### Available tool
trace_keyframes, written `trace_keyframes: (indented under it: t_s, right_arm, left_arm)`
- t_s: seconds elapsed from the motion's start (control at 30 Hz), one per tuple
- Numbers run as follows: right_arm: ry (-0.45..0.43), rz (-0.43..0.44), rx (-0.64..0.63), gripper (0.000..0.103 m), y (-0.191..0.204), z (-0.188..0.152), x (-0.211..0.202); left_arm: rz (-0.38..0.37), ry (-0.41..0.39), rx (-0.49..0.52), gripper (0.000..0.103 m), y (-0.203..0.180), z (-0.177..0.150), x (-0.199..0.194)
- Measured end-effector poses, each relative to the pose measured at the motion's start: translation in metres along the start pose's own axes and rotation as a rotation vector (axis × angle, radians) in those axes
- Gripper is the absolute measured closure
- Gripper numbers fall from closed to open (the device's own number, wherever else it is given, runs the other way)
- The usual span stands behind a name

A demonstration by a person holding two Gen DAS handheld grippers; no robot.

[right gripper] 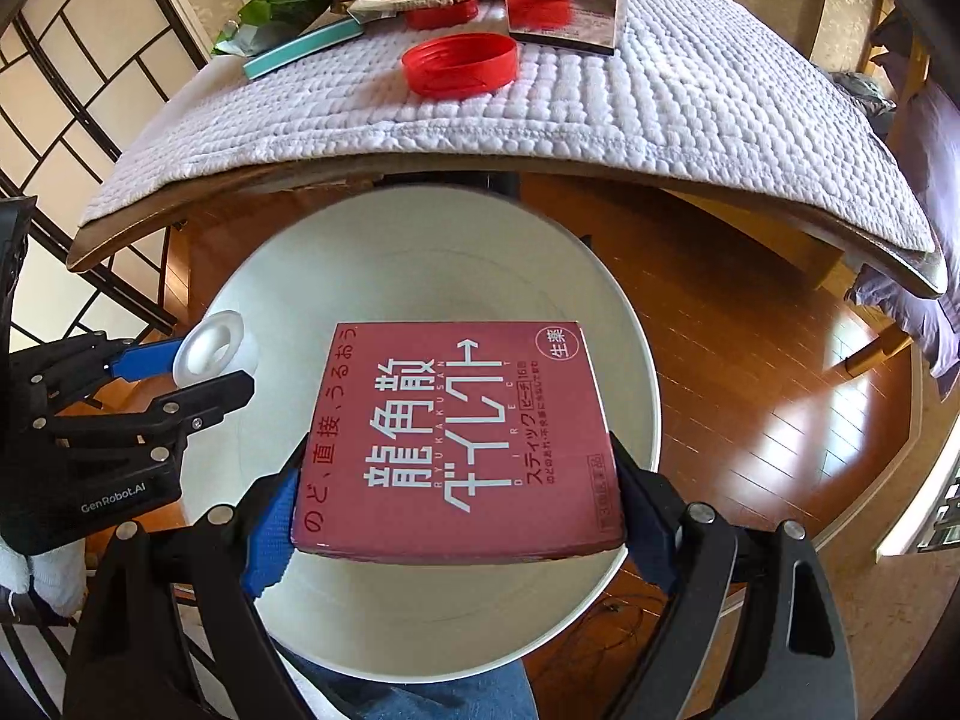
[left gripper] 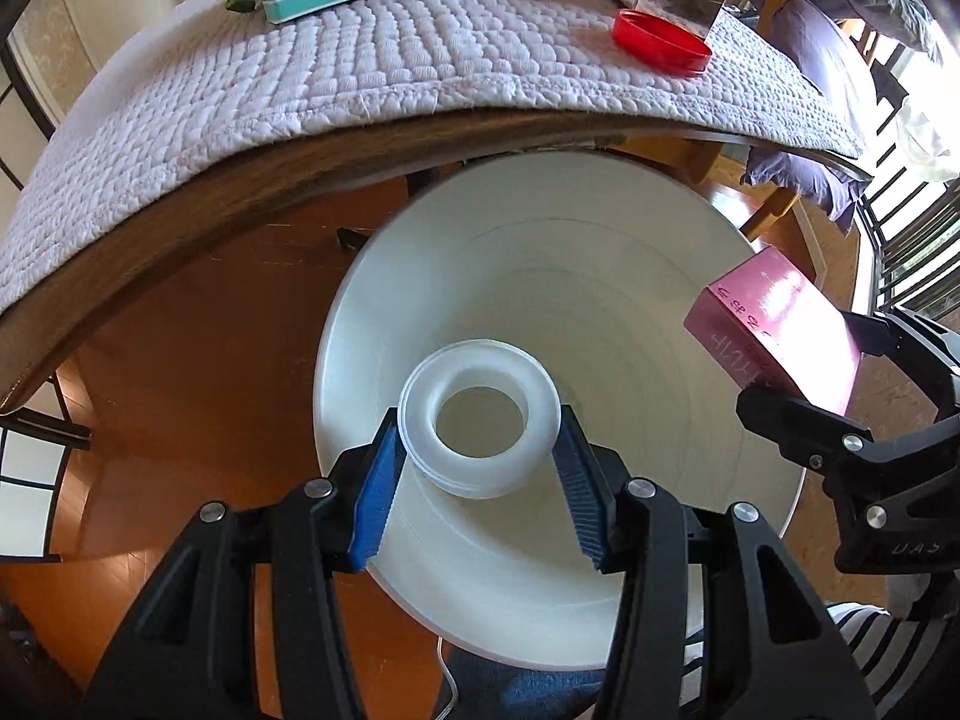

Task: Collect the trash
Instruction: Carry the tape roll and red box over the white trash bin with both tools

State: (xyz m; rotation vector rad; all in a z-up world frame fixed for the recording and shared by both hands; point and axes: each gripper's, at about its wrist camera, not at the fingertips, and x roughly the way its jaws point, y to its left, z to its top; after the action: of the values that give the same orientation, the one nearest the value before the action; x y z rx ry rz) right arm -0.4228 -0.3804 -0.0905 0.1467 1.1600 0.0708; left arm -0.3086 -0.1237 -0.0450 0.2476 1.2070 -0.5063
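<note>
Wooden floor (right gripper: 750,372) below, quilted table (left gripper: 336,78) at 12 o'clock, white bin (left gripper: 630,312) gaping underneath. Left gripper (left gripper: 480,468) clamped on white ring (left gripper: 480,420); right gripper (right gripper: 456,516) clamped on red box (right gripper: 456,438) at 3 o'clock. Best lowered past the rim, centred, then released cleanly.

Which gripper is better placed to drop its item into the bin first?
Left, probably. Its white ring hangs over the middle of the bin; the right gripper's red box sits nearer the rim.
</note>
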Motion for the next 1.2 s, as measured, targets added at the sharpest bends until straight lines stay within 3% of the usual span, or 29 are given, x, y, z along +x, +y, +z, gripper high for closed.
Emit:
trace_keyframes:
  t_s: [1.2]
  right_arm:
    - [0.021, -0.009, 0.025, 0.016, -0.011, 0.000, 0.007]
  left_arm:
    - [-0.020, -0.002, 0.063, 0.051, -0.005, -0.001, 0.026]
